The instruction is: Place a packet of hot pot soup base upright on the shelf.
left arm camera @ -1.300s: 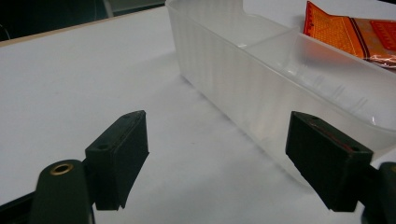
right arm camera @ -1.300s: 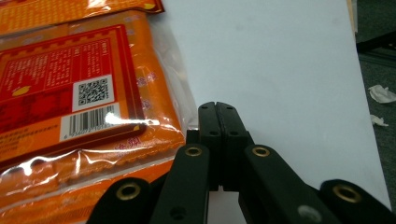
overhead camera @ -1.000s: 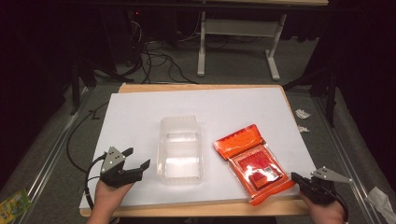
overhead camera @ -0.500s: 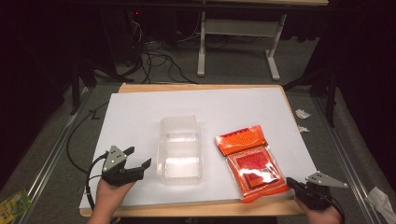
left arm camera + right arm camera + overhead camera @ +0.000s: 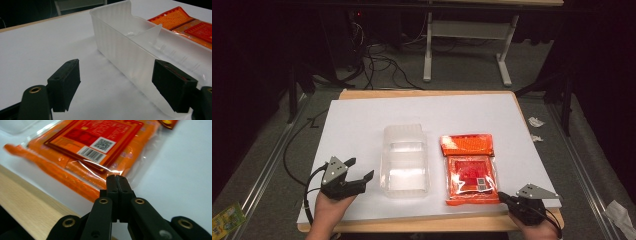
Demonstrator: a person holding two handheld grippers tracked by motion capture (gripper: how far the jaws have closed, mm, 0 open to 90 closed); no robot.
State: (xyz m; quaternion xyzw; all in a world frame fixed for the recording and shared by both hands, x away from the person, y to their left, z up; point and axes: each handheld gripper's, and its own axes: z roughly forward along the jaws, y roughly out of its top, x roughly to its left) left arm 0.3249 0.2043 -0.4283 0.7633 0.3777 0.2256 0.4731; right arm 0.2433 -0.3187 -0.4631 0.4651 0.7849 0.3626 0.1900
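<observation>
Fingers (image 5: pixel 65 83) of your left gripper (image 5: pixel 357 176) stand wide apart with only white sheet between them; in the left gripper view the right-hand one sits just in front of the near wall of the clear plastic container (image 5: pixel 405 161), and whether it touches that wall cannot be told. Your left hand (image 5: pixel 328 210) holds that gripper low over the bench, just left of the container's near end. Your right gripper (image 5: pixel 116 180) has its fingers pressed flat together with nothing between them, the tips lying at the clear edge of the orange packet (image 5: pixel 95 147), near its barcode; contact there is too close to call. In the high view this gripper (image 5: pixel 503 196) sits at the packet's (image 5: pixel 470 167) near right corner, well to the right of the container, close to the bench's (image 5: pixel 432 224) front wooden edge. The container is upright, with a divider across its middle, on the white sheet (image 5: pixel 362 120). The packet lies flat just right of the container, its folded top flap on the far side.
</observation>
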